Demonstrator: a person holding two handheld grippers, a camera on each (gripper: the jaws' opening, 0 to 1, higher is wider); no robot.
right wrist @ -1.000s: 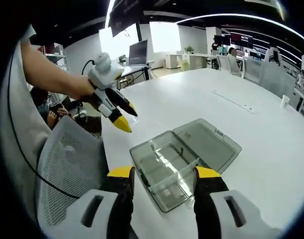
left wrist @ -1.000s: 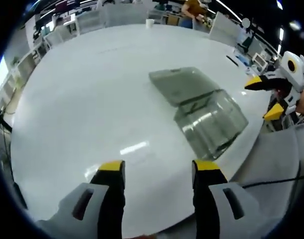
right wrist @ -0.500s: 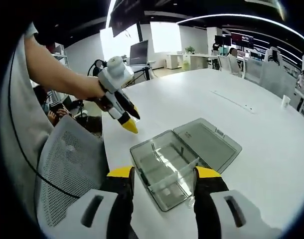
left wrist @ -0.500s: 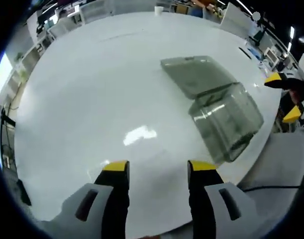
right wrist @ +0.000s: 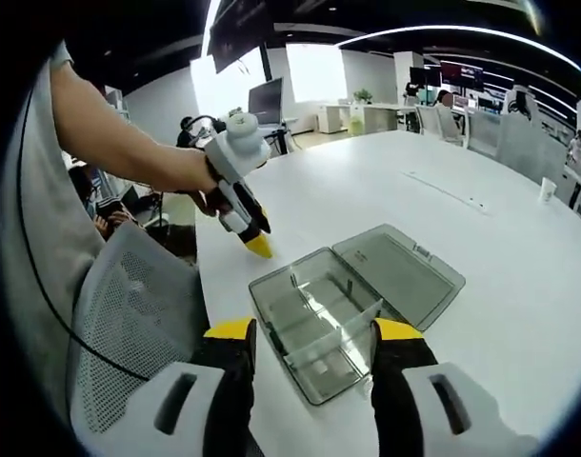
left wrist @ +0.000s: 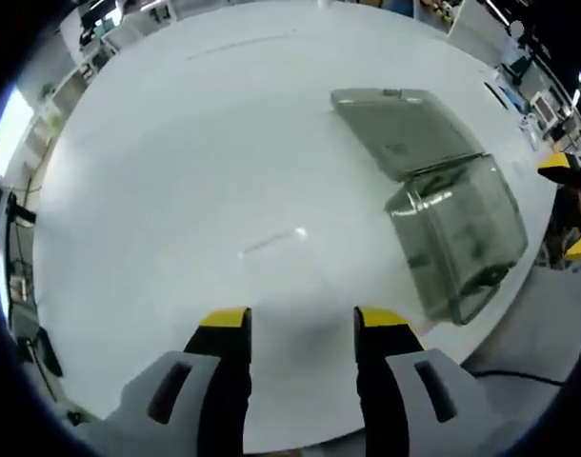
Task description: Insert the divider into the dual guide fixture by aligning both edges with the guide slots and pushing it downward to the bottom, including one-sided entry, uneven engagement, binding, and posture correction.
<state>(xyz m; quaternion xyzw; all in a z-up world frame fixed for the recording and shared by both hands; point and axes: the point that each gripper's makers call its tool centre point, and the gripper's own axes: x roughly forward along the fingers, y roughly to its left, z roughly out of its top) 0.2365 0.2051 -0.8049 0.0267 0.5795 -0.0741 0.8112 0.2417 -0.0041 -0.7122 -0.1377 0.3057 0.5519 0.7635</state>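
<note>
Since a second ago the left claw [right wrist: 255, 241] has come lower toward the desk [right wrist: 519, 286], its jaws nearly together, while the right claw [right wrist: 312, 333], wide and empty, hovers over the clear box [right wrist: 319, 324], where the thin, probably light and slippery divider [right wrist: 333, 330] stands, best taken by its upper edge.

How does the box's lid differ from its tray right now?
The lid lies flat and open on the table; the tray sits nearer the right gripper. The tray is deep and holds a clear divider; the lid is shallow and bare. Both are see-through grey plastic, joined along one edge.
</note>
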